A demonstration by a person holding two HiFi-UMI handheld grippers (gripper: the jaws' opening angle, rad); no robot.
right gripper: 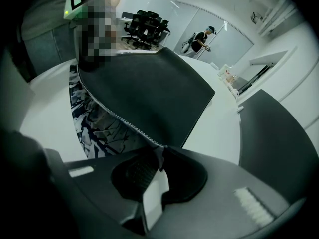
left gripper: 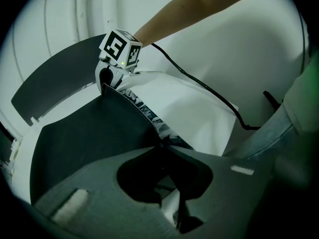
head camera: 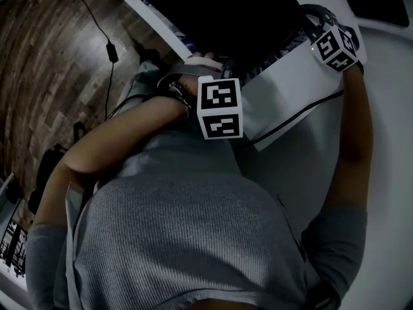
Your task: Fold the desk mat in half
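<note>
The desk mat is black on one side and carries a black-and-white pattern on the other. It is lifted off the white table, with its stitched edge stretched between the two grippers. My left gripper is shut on the mat's edge at one corner. My right gripper is shut on the same edge at the other corner. In the head view the left gripper is near the person's body and the right gripper is farther out to the right. The black side faces up.
A white sheet lies on the table under the mat, with a black cable running across it. A second dark mat lies on the table beyond. Office chairs and a person are far off. Wooden floor is on the left.
</note>
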